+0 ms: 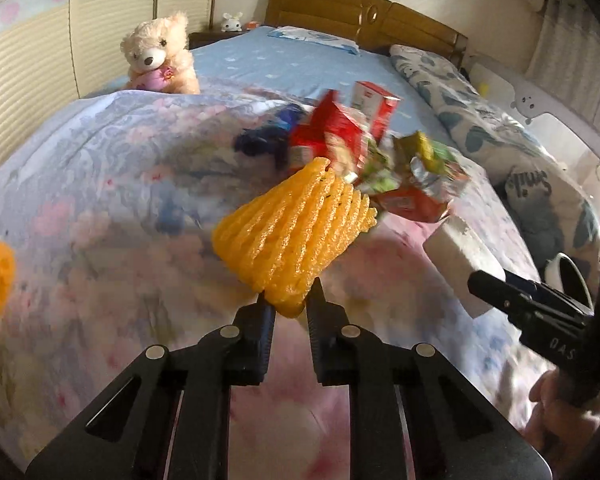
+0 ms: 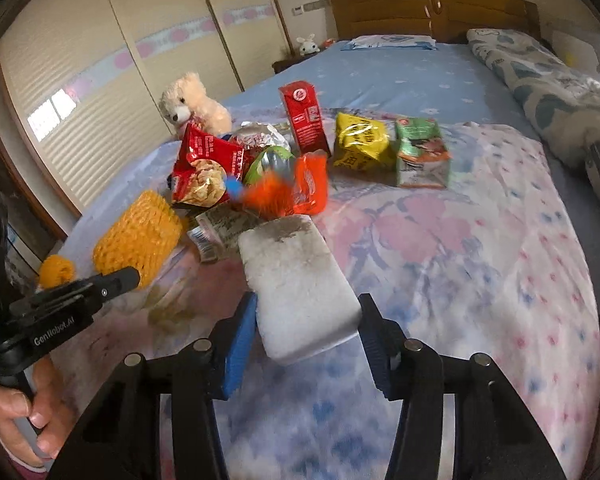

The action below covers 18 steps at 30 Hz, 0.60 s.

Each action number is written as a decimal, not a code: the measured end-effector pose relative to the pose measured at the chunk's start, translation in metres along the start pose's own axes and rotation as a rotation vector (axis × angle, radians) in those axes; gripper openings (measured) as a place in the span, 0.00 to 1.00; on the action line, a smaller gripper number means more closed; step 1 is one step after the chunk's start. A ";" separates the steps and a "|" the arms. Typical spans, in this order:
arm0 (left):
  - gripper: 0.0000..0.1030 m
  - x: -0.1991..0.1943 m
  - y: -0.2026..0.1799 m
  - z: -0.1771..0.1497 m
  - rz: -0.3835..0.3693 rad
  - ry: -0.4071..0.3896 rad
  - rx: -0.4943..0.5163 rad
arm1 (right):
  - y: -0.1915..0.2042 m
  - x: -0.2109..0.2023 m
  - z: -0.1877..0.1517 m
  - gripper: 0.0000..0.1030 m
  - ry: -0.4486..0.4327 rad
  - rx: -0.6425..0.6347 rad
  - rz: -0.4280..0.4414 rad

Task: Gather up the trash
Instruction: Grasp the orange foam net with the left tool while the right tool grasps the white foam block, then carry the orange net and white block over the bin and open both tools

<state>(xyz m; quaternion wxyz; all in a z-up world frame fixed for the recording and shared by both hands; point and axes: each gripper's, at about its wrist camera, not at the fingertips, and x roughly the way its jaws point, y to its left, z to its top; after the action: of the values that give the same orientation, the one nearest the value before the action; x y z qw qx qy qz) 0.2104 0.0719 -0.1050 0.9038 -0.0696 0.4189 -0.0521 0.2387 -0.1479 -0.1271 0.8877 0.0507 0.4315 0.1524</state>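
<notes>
Left gripper (image 1: 290, 300) pinches the near corner of a yellow foam net (image 1: 296, 236), jaws nearly closed on it; the net's long axis runs up and away from the tips toward the wrapper pile (image 1: 340, 140). Right gripper (image 2: 308, 320) has a white foam block (image 2: 296, 280) between its jaws, about half open; the right pad appears to meet the block's side, while contact at the left pad cannot be confirmed. The block's long axis points away from the jaws, toward the pile. Relative to the pile: net at its left near edge, block at its near edge, and a small orange foam roll (image 2: 56, 270) left of the net, nearer the left gripper. Behind the pile stands a red carton (image 2: 304, 116); to its right lie a yellow packet (image 2: 360, 144) and a green packet (image 2: 420, 152), nearer the right gripper. A teddy bear (image 2: 192, 104) sits behind the pile's left end. All rest on the floral quilt (image 2: 480, 260); nothing blocks either gripper's path. No bin is visible.
</notes>
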 end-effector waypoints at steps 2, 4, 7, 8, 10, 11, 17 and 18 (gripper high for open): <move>0.14 -0.006 -0.010 -0.008 -0.019 0.003 0.014 | -0.005 -0.013 -0.008 0.49 -0.013 0.023 0.005; 0.14 -0.012 -0.022 -0.014 -0.041 0.003 0.035 | -0.011 -0.028 -0.016 0.49 -0.030 0.042 0.000; 0.14 -0.018 -0.040 -0.020 -0.073 0.002 0.062 | -0.018 -0.044 -0.024 0.49 -0.046 0.064 -0.005; 0.14 -0.019 -0.045 -0.021 -0.084 0.004 0.073 | -0.021 -0.050 -0.027 0.49 -0.055 0.070 -0.013; 0.14 -0.022 -0.058 -0.024 -0.104 0.004 0.100 | -0.027 -0.062 -0.033 0.49 -0.070 0.086 -0.025; 0.14 -0.024 -0.065 -0.026 -0.113 0.004 0.117 | -0.030 -0.067 -0.035 0.49 -0.075 0.095 -0.029; 0.14 -0.032 -0.101 -0.036 -0.166 0.006 0.176 | -0.053 -0.100 -0.054 0.49 -0.113 0.149 -0.067; 0.14 -0.033 -0.106 -0.038 -0.174 0.008 0.185 | -0.056 -0.105 -0.056 0.49 -0.118 0.154 -0.074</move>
<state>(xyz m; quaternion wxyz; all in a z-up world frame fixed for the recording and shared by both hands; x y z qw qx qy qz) 0.1568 -0.0308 -0.0865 0.8968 -0.0219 0.4083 -0.1689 0.1471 -0.2365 -0.0955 0.9101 0.1117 0.3905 0.0825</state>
